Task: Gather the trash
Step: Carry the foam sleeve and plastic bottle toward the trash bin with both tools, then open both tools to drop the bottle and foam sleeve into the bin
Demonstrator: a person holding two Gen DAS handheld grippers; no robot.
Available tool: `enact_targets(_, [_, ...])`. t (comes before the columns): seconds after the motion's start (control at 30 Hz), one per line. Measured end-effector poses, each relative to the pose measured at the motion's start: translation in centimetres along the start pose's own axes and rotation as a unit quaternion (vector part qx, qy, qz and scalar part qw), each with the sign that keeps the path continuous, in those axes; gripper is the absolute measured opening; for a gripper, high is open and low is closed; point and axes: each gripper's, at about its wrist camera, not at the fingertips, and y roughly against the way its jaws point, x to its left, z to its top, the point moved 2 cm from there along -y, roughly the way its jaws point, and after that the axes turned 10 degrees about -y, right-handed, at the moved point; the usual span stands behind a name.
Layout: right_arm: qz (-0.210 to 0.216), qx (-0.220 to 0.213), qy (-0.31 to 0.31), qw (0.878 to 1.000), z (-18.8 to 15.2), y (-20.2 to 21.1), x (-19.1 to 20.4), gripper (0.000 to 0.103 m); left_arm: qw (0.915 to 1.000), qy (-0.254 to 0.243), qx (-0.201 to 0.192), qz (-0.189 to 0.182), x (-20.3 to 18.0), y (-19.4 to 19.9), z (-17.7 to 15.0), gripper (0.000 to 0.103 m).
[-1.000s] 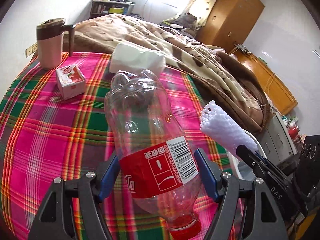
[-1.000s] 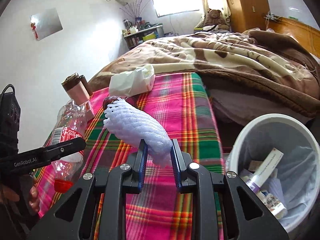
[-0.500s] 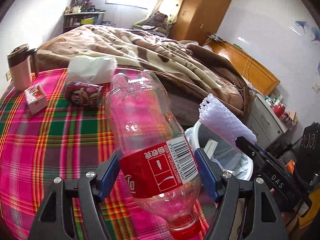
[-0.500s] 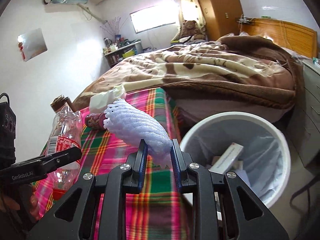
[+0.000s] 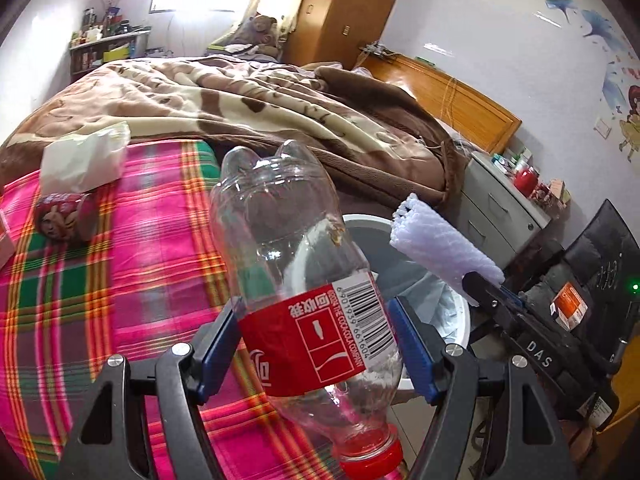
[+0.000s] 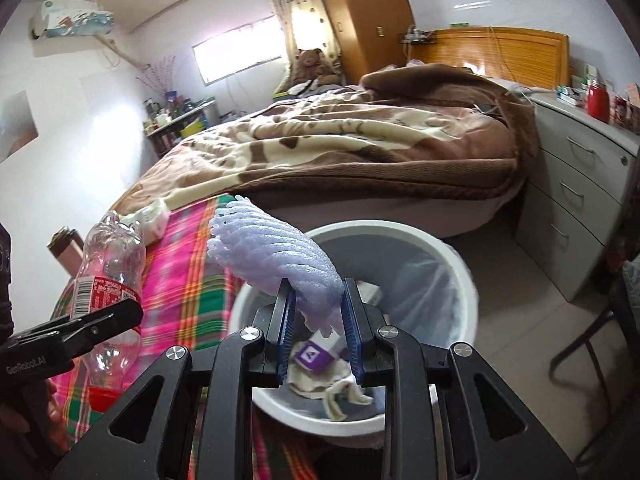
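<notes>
My left gripper (image 5: 316, 336) is shut on an empty clear plastic bottle (image 5: 296, 272) with a red label and red cap, cap end towards me. It hangs over the edge of the plaid-covered table (image 5: 100, 272), beside the white trash bin (image 5: 456, 312). My right gripper (image 6: 318, 312) is shut on a white foam fruit net (image 6: 276, 256) and holds it above the bin (image 6: 460, 264), which has paper, a purple box and cloth inside. The net (image 5: 440, 240) and right gripper also show in the left wrist view, and the bottle (image 6: 108, 264) in the right wrist view.
On the table lie a red can on its side (image 5: 64, 218) and a white tissue pack (image 5: 84, 158). A bed with a brown blanket (image 5: 256, 108) is behind. A grey drawer unit (image 6: 576, 184) stands right of the bin, with a chair leg (image 6: 588, 352) near it.
Both grippers have swung right from over the table toward the bin. The net now hangs over the bin's opening and the bottle is at the table's edge. Both grips are unchanged.
</notes>
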Motion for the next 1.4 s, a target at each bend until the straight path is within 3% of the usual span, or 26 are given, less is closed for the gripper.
enact_targets(0.2, [-0.043,0.003,-0.011,0.999,0.1,-0.7,-2.0,0.024,0.9994,-0.018,0.019,-0.022,-2.5,-2.7,0.8,0.075])
enact_targets(0.53, [-0.101,0.022,-0.001,0.995,-0.4,-2.0,-3.9,0.025,0.9971,-0.053,0.049,-0.022,-5.4,-6.7,1.3,0.075])
enact_targets(0.73, [-0.107,0.036,0.006,0.994,-0.5,-2.2,-4.5,0.031,0.9962,-0.050,0.063,-0.033,-5.8,-8.2,1.4,0.075])
enact_targets(0.83, [-0.117,0.036,0.013,0.992,-0.5,-2.2,-4.5,0.044,0.9965,-0.045,0.061,-0.033,-5.5,-8.2,1.4,0.079])
enact_targets(0.93, [-0.114,0.038,0.009,0.993,-0.5,-2.3,-4.5,0.059,0.9971,-0.043,0.052,-0.035,-5.2,-7.7,1.5,0.083])
enact_targets(1.2, [-0.098,0.022,0.012,0.995,-0.4,-1.6,-3.3,0.059,0.9986,-0.031,0.037,-0.023,-3.5,-5.8,1.4,0.083])
enact_targets(1.4, [-0.058,-0.006,0.016,0.998,0.1,-0.7,-1.1,0.060,0.9995,-0.027,0.016,0.001,-1.4,-3.4,1.0,0.083])
